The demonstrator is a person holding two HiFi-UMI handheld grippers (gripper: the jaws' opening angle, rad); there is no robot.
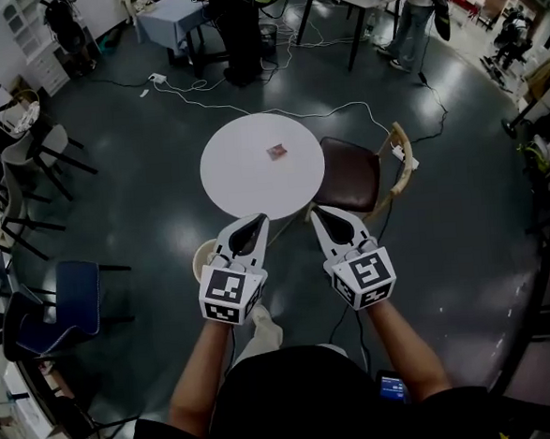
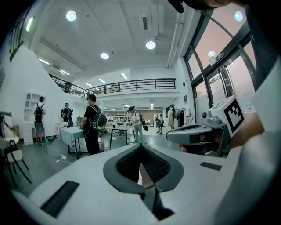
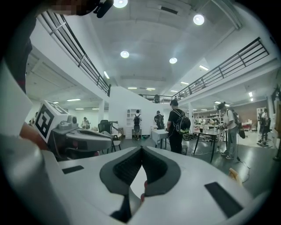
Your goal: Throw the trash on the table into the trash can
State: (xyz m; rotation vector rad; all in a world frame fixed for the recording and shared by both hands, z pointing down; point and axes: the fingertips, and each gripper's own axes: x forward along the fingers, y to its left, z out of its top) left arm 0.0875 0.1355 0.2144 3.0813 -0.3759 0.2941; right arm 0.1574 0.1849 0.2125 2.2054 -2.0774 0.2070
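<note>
holding 1 gripper in each hand, i stand in front of a round white table (image 1: pixel 244 183). my left gripper (image 1: pixel 257 223), white with dark pads and a black and white marker cube, points at the near edge of the table. my right gripper (image 1: pixel 318 215) looks the same and points there too, just beside the left one, and the 2 do not touch. the left fingers (image 2: pixel 126 166) are pressed together with nothing between them. the right fingers (image 3: pixel 160 169) are pressed together too, and they hold nothing.

the trash is 1 small pink and brown wrapper (image 1: pixel 277 152). it lies flat on the table top, near the middle, well apart from both grippers.

a dark brown chair with a pale wooden back (image 1: pixel 347 173) stands right up against the right side of the table. a blue chair (image 1: pixel 74 294) stands on the dark grey floor (image 1: pixel 151 194) well off to my left. a round pale thing (image 1: pixel 203 257) peeks out beside my left gripper, low by the table, and i cannot tell what it is. far behind the table, a person in black clothes with a backpack (image 2: pixel 92 127) stands by a small table with a grey cloth (image 2: pixel 70 134).
</note>
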